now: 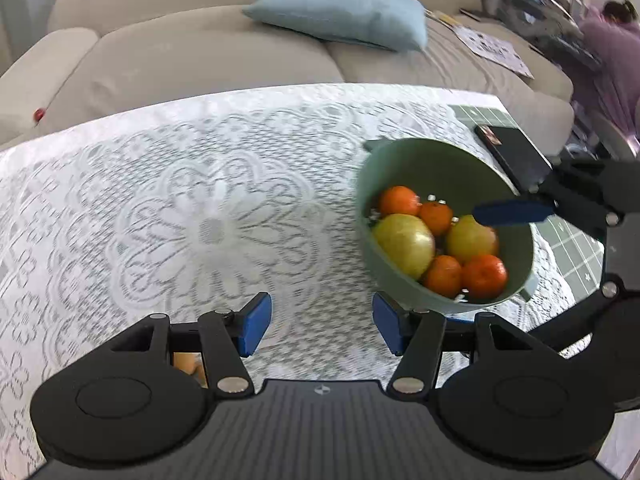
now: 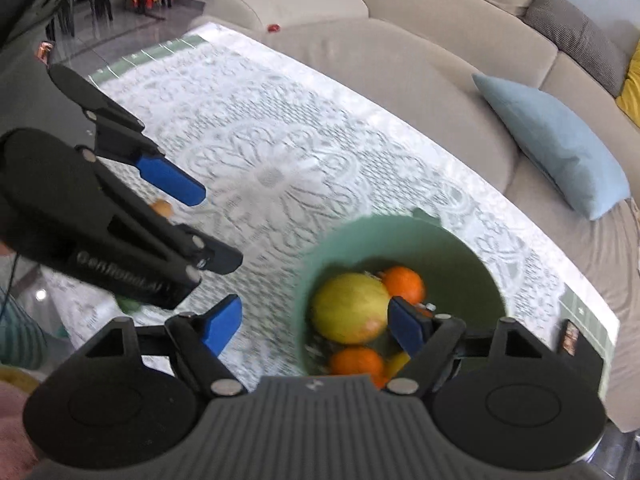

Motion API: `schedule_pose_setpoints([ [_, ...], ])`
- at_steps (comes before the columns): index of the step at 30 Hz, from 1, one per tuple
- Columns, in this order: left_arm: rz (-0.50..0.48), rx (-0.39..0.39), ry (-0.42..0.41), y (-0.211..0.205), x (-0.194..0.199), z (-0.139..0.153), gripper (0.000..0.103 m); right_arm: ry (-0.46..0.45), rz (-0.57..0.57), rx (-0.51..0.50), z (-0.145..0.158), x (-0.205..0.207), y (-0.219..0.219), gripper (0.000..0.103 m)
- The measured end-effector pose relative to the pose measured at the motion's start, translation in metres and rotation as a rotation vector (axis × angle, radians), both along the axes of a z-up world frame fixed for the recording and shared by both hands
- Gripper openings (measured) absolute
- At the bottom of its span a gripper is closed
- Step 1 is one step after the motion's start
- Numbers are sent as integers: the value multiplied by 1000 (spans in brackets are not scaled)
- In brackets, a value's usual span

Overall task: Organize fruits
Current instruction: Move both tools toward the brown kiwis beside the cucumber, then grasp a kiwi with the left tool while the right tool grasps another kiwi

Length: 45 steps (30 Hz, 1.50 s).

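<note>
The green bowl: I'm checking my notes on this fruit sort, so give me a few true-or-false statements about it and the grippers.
1. The green bowl holds four oranges. True.
2. The left gripper holds an orange. False: nothing is between its open fingers.
3. The bowl sits on a lace tablecloth. True.
4. The bowl holds only oranges. False: two yellow-green fruits lie there too.
5. The right gripper is shut. False: it is open.
</note>
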<state>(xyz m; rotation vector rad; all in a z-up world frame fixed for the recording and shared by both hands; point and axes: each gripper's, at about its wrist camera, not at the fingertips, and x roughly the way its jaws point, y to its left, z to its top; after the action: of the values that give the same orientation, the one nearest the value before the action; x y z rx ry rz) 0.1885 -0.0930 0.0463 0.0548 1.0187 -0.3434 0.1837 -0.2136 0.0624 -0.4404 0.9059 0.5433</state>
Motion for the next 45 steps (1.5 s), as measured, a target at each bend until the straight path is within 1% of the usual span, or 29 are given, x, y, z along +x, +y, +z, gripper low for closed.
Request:
schedule_pose_setpoints([
  [7,102,-10,-34,49,-14,-4,68,-92,5,81,-8,-16,33,77],
  [11,150,-37,-49,74,-22,-7,68,-107,7,165,-18,-24,50,77],
  [14,179,-66,-58,92,-27,-10,68,-119,-13,213,-29,-29,61,78],
  [19,213,-98,-66,116,-34,-18,68,-113,-100,267,-51,-24,75,78],
  [23,233,-135,-69,129,-39,-29,68,-101,-162,319,-60,-20,77,78],
  [26,246,-164,-66,135,-40,-39,68,-83,-175,356,-65,-19,77,78],
  [28,250,-182,-56,138,-39,-46,65,-75,-176,376,-68,-20,76,77],
  [32,252,-195,-49,138,-38,-55,63,-63,-186,381,-78,-20,77,76],
  [34,251,-205,-50,139,-38,-57,62,-45,-198,384,-83,-18,78,72],
  [38,250,-220,-58,140,-38,-63,59,-20,-221,387,-90,-16,77,69],
  [43,236,-236,-55,139,-35,-70,52,6,-214,402,-95,-13,79,54],
  [44,235,-244,-56,139,-34,-72,52,9,-207,400,-96,-13,80,53],
  [45,234,-253,-57,140,-33,-73,51,13,-198,395,-97,-12,82,49],
])
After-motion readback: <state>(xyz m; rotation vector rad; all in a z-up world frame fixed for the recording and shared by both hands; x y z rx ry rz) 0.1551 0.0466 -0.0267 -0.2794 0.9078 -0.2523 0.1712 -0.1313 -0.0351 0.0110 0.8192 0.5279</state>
